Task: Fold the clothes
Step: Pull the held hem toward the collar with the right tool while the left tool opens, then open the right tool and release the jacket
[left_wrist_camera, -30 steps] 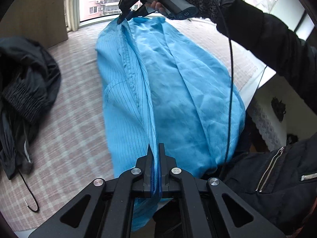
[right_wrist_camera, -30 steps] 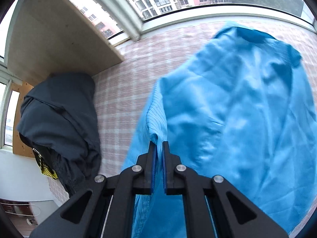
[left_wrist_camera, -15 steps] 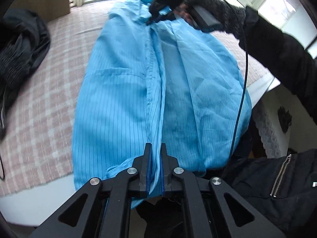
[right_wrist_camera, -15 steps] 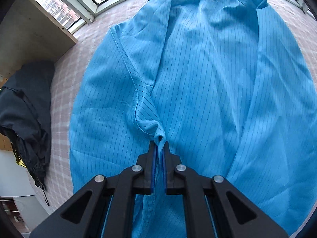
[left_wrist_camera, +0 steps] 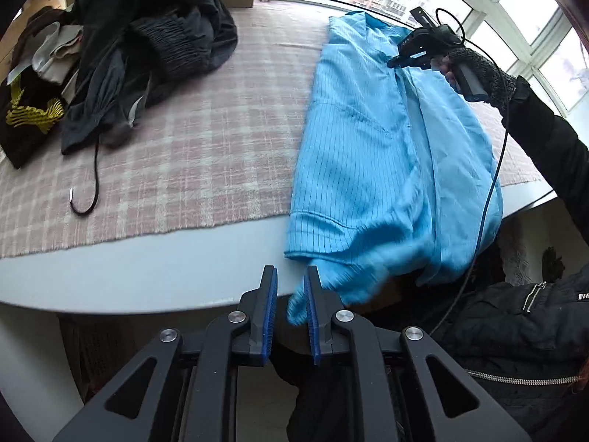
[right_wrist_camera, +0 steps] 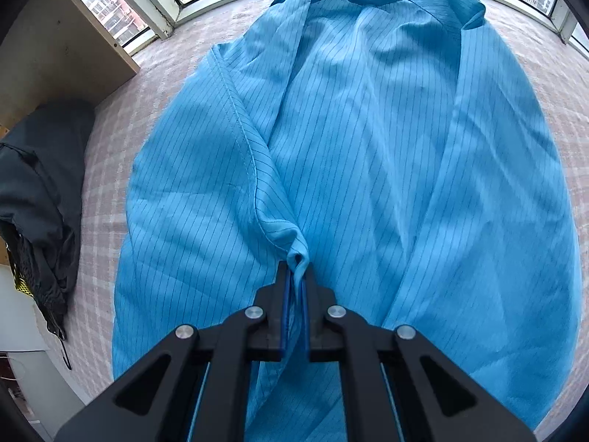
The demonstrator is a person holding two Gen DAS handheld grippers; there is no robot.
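Note:
A light blue pinstriped shirt [left_wrist_camera: 364,140] lies front up on the pink checked cloth, collar toward the window, its hem hanging over the table's near edge. My left gripper [left_wrist_camera: 289,287] is open just off that edge, with the loose hem corner [left_wrist_camera: 296,311] hanging between its fingers. My right gripper [right_wrist_camera: 294,280] is shut on the shirt's front placket edge [right_wrist_camera: 296,254], with the open shirt [right_wrist_camera: 368,129] spread beyond it. In the left wrist view the right gripper [left_wrist_camera: 395,62] sits over the shirt near the collar.
A heap of dark clothes [left_wrist_camera: 147,44] lies at the left of the checked cloth [left_wrist_camera: 176,154], with a black cord [left_wrist_camera: 92,191] trailing from it. The white table edge [left_wrist_camera: 147,280] runs along the front. The heap also shows in the right wrist view [right_wrist_camera: 33,191].
My left gripper has opened, let go of the shirt's hem and pulled back off the table edge. The shirt has settled flat. My right gripper still holds the placket.

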